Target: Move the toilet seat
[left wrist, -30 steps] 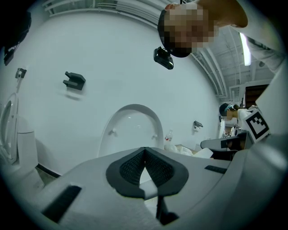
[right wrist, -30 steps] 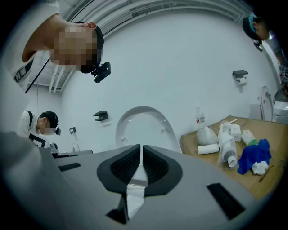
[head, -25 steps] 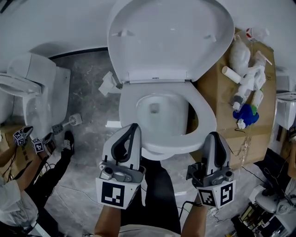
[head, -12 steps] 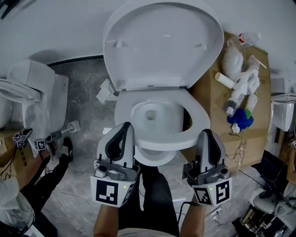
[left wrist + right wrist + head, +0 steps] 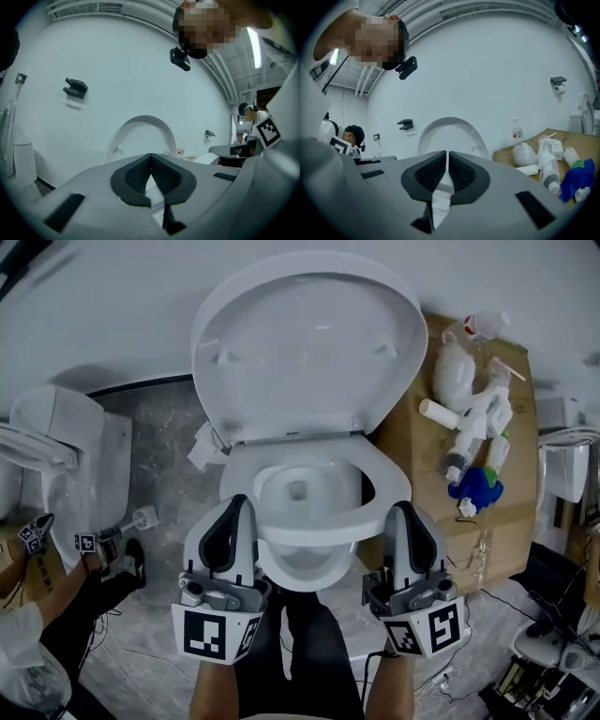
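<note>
The toilet seat lies down over the bowl, whose front rim shows just below the seat's front edge. The lid stands raised against the white wall behind. The person stands at the front of the toilet with a tool in each hand, both pointing level toward it. In the head view, the left gripper reaches the seat's front left edge and the right gripper its front right edge. Whether either tip actually touches the seat cannot be made out from above. In the left gripper view, the left gripper has its dark ribbed pads pressed together at the tip with nothing pinched, and the raised lid shows beyond it. In the right gripper view, the right gripper is closed to a hairline slit and also holds nothing, with the lid straight ahead. To the right of the toilet is a flattened cardboard box carrying several white bottles and a blue item. A second toilet stands at the left on the grey marbled floor. Another person's arm with marker cubes is near it.
</note>
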A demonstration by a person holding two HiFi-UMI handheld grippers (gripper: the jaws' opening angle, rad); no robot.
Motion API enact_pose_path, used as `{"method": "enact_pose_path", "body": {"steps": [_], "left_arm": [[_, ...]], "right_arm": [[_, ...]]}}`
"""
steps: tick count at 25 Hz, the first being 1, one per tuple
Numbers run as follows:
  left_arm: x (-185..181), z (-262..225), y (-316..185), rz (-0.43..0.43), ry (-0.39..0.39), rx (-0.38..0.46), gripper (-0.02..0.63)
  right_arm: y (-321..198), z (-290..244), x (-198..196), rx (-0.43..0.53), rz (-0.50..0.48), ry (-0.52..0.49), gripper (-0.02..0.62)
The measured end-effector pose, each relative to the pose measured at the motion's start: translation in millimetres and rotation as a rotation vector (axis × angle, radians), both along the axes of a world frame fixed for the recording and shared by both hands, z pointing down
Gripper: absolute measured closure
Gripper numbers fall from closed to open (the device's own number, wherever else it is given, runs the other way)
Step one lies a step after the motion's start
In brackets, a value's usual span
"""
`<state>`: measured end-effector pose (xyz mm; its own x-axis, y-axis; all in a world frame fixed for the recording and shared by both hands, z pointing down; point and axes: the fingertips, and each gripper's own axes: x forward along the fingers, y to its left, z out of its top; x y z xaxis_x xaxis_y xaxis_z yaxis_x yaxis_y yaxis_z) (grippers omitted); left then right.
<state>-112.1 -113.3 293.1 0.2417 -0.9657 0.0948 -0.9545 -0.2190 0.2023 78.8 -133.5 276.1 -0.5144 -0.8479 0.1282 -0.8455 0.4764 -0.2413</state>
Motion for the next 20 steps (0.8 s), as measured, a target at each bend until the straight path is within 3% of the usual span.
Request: {"method": "enact_pose_path", "body": {"steps": [20], "left_arm": [[-9.2,-13.1,-38.4,-0.009,-0.028,0.063,0.597]], "right_arm": [[-43.0,-11.7,-11.5,0.048,-0.029,0.036,0.571]]}}
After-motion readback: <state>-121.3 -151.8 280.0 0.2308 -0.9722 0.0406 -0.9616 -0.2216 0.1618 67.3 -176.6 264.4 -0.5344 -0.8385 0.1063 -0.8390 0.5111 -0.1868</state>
